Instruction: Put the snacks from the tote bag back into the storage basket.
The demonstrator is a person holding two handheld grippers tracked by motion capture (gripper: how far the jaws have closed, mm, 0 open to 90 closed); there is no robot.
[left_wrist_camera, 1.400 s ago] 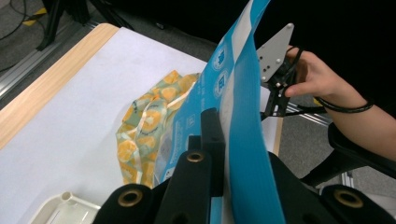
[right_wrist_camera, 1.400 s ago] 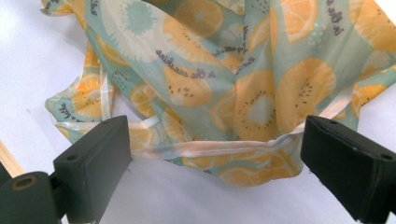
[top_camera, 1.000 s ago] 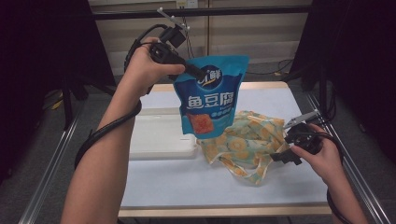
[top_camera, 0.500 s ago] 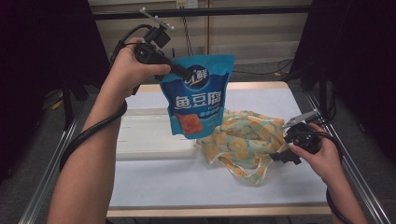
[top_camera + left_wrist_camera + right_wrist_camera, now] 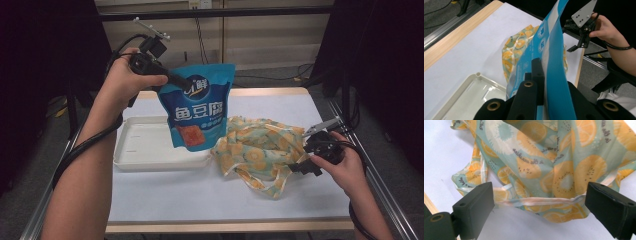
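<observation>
1. Blue snack pouch (image 5: 196, 112) hangs in air over the white tray (image 5: 145, 150), pinched at its top corner so it hangs clear.
2. Left gripper (image 5: 175, 81) jaws clamped tight on it.
3. Right gripper (image 5: 300, 167) jaws wide, at the edge of the fruit-print bag (image 5: 260, 147) on the worktop (image 5: 200, 195), probably to open it.

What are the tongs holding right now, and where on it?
The left tongs pinch the blue snack pouch at its top edge, hanging it above the table. The right tongs stand open at the patterned bag, holding nothing.
</observation>
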